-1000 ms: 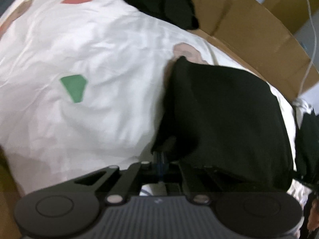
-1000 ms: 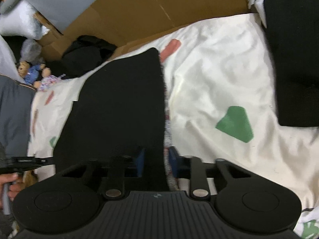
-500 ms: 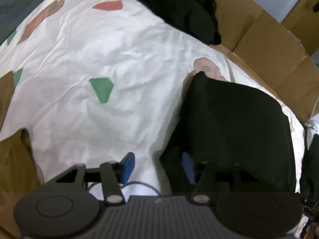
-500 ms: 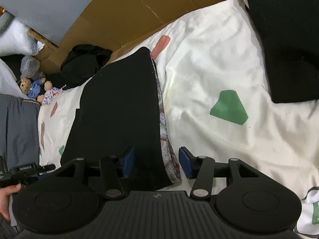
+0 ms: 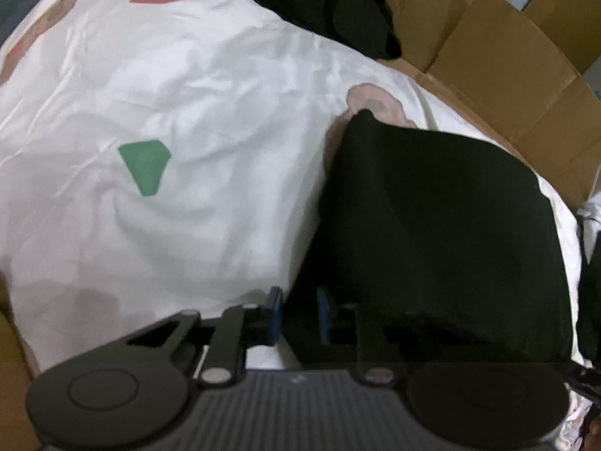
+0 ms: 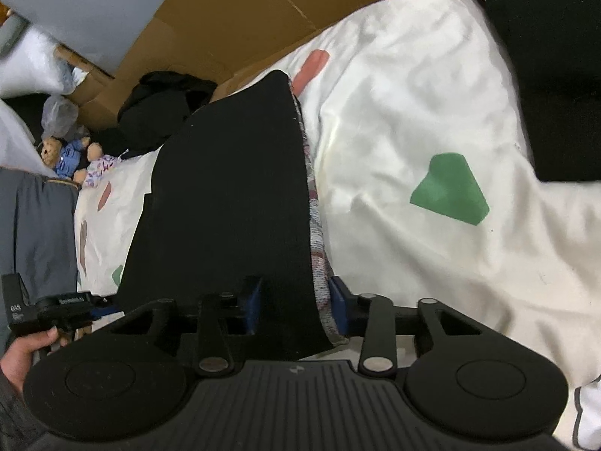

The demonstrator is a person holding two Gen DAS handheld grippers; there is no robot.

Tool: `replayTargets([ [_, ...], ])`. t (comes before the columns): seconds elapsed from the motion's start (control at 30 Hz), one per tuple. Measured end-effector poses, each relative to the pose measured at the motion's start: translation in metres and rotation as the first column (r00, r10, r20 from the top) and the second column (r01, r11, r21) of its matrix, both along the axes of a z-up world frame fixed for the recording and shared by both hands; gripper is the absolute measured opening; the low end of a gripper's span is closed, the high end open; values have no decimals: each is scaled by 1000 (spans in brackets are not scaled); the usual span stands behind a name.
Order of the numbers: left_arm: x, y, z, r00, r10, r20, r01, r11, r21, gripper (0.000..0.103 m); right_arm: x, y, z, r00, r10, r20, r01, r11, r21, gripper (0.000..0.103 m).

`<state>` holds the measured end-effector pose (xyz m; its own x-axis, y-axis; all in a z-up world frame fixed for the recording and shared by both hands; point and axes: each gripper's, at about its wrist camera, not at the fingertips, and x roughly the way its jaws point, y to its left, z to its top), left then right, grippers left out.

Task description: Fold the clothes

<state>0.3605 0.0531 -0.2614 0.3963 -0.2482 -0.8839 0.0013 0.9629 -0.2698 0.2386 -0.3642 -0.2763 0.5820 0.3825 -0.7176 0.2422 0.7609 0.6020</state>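
Black folded cloth garment (image 6: 225,206) lay on the white patterned bedsheet (image 6: 394,120); both the left gripper (image 5: 299,314) and right gripper (image 6: 295,306) were closing narrowly around its near edge.

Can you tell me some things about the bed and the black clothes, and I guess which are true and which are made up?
1. The white sheet has a green patch on it. True.
2. The folded black garment lies between the blue pads of the right hand-held gripper. True.
3. The folded garment is bright yellow. False: it is black, with a patterned edge along one side.
4. A small teddy bear sits at the edge of the bed. True.
5. The brown sheets behind the bed are wood. False: they are cardboard.
6. The left hand-held gripper is over bare sheet only. False: black cloth lies between its closing jaws.
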Motion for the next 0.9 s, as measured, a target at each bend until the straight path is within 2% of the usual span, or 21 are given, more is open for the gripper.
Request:
replayTargets([
  [0.07, -1, -3, -2, 1000, -3, 4, 3, 1000, -3, 18, 0, -1, 0, 1000, 1, 0, -1, 1000, 0, 32],
  [0.1, -1, -4, -3, 1000, -2, 9, 2, 1000, 0, 5, -1, -2, -1, 1000, 3, 1, -3, 1000, -3, 26],
  [0.13, -2, -4, -4, 1000, 2, 12, -2, 1000, 7, 3, -1, -3, -1, 1000, 3, 2, -3, 1000, -9, 19],
  [0.27, -7, 16, -3, 983, 182, 12, -182, 983, 13, 2, -4, -7, 0, 1000, -1, 16, 1, 1000, -24, 10],
  [0.3, -10, 23, -2, 970, 242, 15, -242, 970, 18, 0, -5, -7, 0, 1000, -4, 15, 5, 1000, -28, 9],
  [0.37, -18, 39, 2, 923, 383, 26, -384, 922, 44, 0, -5, -6, 0, 1000, -16, 10, 16, 999, -37, 9],
  [0.4, -21, 45, 4, 906, 422, 26, -422, 906, 37, 0, -5, -6, 0, 1000, -24, 7, 24, 999, -41, 9],
  [0.47, -25, 53, 6, 902, 432, 17, -432, 902, -10, 3, -6, -8, 0, 999, -45, -1, 45, 999, -21, 11],
  [0.57, -34, 57, 15, 909, 416, 6, -415, 908, -53, 11, -11, -12, 0, 996, -91, -12, 91, 995, 32, 22],
  [0.63, -37, 55, 20, 909, 418, -4, -417, 906, -71, 12, -16, -12, 1, 994, -112, -13, 112, 992, 56, 39],
  [0.67, -39, 53, 24, 908, 418, 2, -417, 906, -77, 14, -18, -12, 1, 993, -120, -13, 121, 990, 67, 40],
  [0.77, -42, 45, 33, 911, 412, 2, -410, 908, -89, 30, -26, -12, 3, 988, -151, -18, 152, 985, 86, 43],
  [0.9, -51, 31, 40, 919, 394, -2, -392, 915, -97, 36, -40, -16, 0, 980, -194, -42, 198, 973, 120, 45],
])
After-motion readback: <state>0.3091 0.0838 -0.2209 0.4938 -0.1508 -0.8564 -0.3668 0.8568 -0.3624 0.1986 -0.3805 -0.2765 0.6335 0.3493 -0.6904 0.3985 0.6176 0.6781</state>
